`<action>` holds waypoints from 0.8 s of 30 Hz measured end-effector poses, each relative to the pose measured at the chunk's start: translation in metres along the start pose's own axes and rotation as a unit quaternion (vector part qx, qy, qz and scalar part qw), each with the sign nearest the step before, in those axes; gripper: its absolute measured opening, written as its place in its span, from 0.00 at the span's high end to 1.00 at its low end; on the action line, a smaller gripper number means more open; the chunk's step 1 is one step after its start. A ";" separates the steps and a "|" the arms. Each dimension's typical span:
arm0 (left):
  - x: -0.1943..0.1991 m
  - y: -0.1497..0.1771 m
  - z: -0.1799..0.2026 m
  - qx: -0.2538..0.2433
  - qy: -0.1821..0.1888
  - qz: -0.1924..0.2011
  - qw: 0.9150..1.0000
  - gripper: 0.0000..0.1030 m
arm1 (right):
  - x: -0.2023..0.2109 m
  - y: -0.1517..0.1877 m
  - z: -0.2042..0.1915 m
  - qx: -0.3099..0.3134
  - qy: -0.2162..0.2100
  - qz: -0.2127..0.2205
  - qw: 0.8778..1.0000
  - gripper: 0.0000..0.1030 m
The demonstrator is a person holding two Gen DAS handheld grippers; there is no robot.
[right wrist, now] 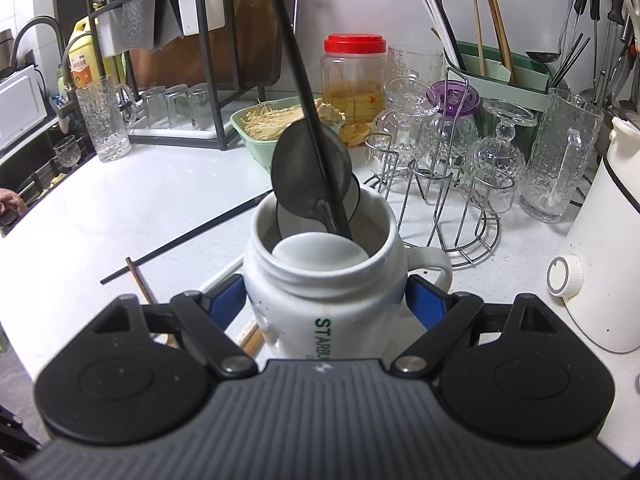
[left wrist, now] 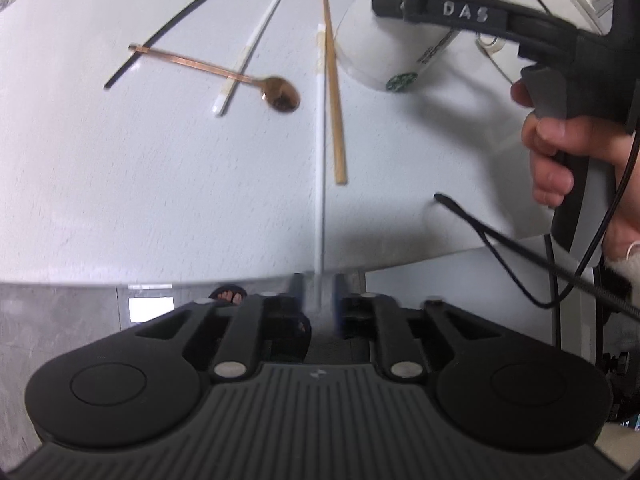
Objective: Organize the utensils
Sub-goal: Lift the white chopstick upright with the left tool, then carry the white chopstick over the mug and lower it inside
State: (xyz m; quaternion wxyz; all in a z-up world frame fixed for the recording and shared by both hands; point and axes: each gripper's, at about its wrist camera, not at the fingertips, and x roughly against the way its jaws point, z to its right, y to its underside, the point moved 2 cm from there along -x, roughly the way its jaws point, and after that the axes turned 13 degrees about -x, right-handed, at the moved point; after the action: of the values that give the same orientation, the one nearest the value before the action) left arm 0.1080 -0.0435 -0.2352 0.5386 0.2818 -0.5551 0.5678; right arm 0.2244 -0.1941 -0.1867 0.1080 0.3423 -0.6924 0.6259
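My left gripper (left wrist: pixel 319 294) is shut on a white chopstick (left wrist: pixel 320 148) that reaches forward over the white counter (left wrist: pixel 120 184). On the counter lie a wooden chopstick (left wrist: pixel 334 92), a copper spoon (left wrist: pixel 224 76), another white chopstick (left wrist: pixel 256 46) and a black chopstick (left wrist: pixel 176 26). My right gripper (right wrist: pixel 328 300) is shut on a white Starbucks mug (right wrist: pixel 320 276), its blue pads on both sides. The mug holds a black ladle-like spoon (right wrist: pixel 310 164). The mug also shows in the left wrist view (left wrist: pixel 384 40), tilted, with the right gripper around it.
A wire rack with glass cups (right wrist: pixel 448 152), a tall glass mug (right wrist: pixel 560 152), a white kettle (right wrist: pixel 600 248), a red-lidded jar (right wrist: pixel 354 72), a green basket of noodles (right wrist: pixel 276 124), a green utensil holder (right wrist: pixel 504 68) and a dish rack (right wrist: pixel 180 60) crowd the back. A sink (right wrist: pixel 36 160) lies left.
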 end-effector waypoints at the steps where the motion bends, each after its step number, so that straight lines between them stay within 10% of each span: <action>1: -0.004 0.001 0.000 0.000 0.001 -0.002 1.000 0.70 | 0.000 0.000 0.000 0.000 0.000 0.000 1.000 0.14; 8: -0.020 0.008 -0.009 0.026 0.006 -0.008 1.000 0.73 | 0.000 0.001 0.000 -0.003 0.000 0.000 1.000 0.14; 12: -0.023 0.010 -0.012 0.033 0.013 0.003 0.999 0.95 | 0.000 0.000 0.000 -0.005 0.001 -0.001 1.000 0.14; 24: 0.061 0.002 -0.025 0.057 -0.017 0.092 0.994 0.96 | 0.000 0.001 0.000 -0.004 0.000 0.002 1.000 0.14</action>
State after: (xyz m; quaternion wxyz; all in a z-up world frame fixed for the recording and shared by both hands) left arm 0.0971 -0.0019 -0.1851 0.4576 0.2694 -0.5544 0.6408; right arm 0.2238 -0.1943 -0.1874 0.1080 0.3405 -0.6953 0.6236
